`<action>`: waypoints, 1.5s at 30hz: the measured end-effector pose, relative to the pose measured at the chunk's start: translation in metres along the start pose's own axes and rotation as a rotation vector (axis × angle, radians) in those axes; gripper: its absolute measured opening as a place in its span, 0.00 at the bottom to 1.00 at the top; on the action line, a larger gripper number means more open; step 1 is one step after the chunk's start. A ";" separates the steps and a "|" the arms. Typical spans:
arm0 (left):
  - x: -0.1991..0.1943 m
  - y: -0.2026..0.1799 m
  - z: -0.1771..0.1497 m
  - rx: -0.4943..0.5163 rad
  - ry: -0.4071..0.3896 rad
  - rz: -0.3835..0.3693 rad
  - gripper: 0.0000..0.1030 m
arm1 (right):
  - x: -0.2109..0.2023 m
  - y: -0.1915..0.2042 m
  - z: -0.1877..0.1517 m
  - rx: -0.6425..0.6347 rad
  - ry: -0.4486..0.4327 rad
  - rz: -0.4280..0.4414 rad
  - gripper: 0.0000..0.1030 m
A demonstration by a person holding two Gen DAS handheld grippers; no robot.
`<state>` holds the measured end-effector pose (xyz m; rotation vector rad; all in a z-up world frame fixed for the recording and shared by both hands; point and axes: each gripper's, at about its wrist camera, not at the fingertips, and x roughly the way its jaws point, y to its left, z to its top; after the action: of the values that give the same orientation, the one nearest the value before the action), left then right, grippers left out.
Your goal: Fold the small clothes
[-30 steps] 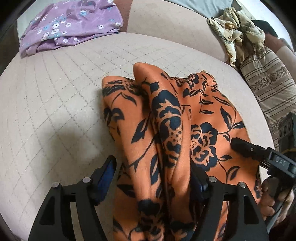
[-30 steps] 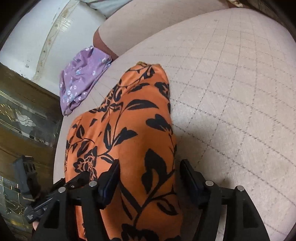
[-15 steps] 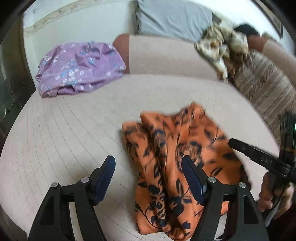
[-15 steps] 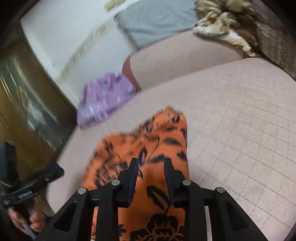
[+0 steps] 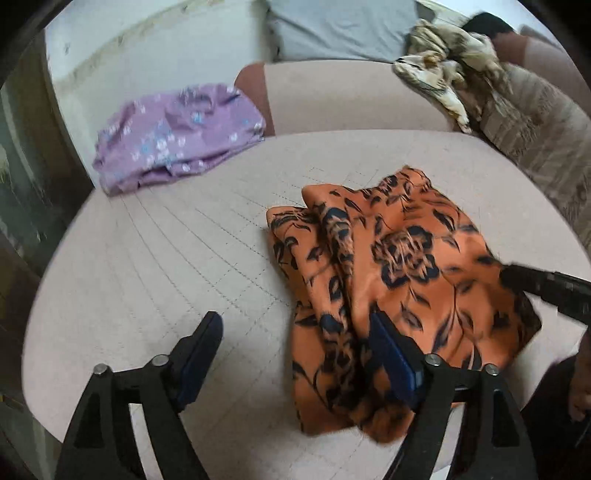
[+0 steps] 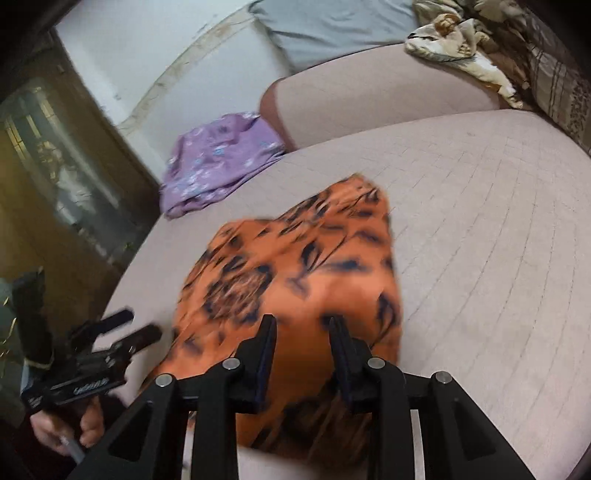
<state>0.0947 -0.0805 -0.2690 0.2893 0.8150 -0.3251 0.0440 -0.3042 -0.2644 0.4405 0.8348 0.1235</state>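
Observation:
An orange garment with black flowers (image 5: 388, 280) lies bunched in folds on the beige quilted cushion (image 5: 184, 240). My left gripper (image 5: 295, 354) is open and empty, drawn back at the garment's near left edge, its right finger over the cloth. My right gripper (image 6: 303, 350) hovers above the garment (image 6: 295, 266), jaws partly closed with a gap and nothing between them. In the right wrist view the left gripper (image 6: 122, 332) shows at lower left, open. In the left wrist view one black finger of the right gripper shows at the right edge.
A folded purple flowered garment (image 5: 173, 133) lies at the cushion's back left, also in the right wrist view (image 6: 221, 162). A crumpled beige patterned cloth (image 5: 443, 74) sits on the sofa back by a striped cushion (image 5: 546, 133). A grey pillow (image 5: 332, 29) is behind.
Both grippers have let go of the orange garment and pulled back and up. The garment now lies loose on the cushion. The right jaws have narrowed.

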 end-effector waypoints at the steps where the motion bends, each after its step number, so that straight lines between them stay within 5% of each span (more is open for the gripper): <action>1: 0.005 -0.007 -0.008 0.035 0.014 0.013 0.86 | 0.001 0.003 -0.009 -0.008 0.031 -0.006 0.32; 4: 0.032 -0.019 -0.025 0.065 0.113 0.050 0.86 | 0.018 0.021 -0.033 -0.094 0.116 -0.147 0.33; 6: 0.022 -0.015 -0.022 0.037 0.084 0.034 0.86 | 0.015 0.035 -0.034 -0.162 0.104 -0.193 0.33; 10: -0.007 -0.013 -0.009 0.057 0.010 0.064 0.86 | -0.015 0.036 -0.032 -0.071 0.027 -0.136 0.33; 16: -0.062 -0.013 0.007 0.042 -0.136 0.083 0.86 | -0.074 0.063 -0.016 -0.115 -0.111 -0.189 0.33; 18: -0.079 -0.011 0.014 0.033 -0.168 0.084 0.86 | -0.089 0.074 -0.007 -0.121 -0.150 -0.197 0.42; 20: -0.092 -0.008 0.018 0.021 -0.194 0.088 0.86 | -0.108 0.083 -0.003 -0.119 -0.192 -0.204 0.67; 26: -0.124 -0.001 0.029 -0.040 -0.235 0.099 0.86 | -0.139 0.113 -0.002 -0.186 -0.245 -0.285 0.68; 29: -0.137 0.002 0.031 -0.059 -0.263 0.148 0.96 | -0.147 0.121 -0.004 -0.195 -0.256 -0.282 0.68; 45: -0.227 0.012 0.039 -0.087 -0.421 0.181 0.97 | -0.201 0.159 0.000 -0.234 -0.325 -0.298 0.68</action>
<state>-0.0208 -0.0457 -0.0722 0.2009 0.3832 -0.1704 -0.0800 -0.2157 -0.0586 0.1073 0.5493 -0.1243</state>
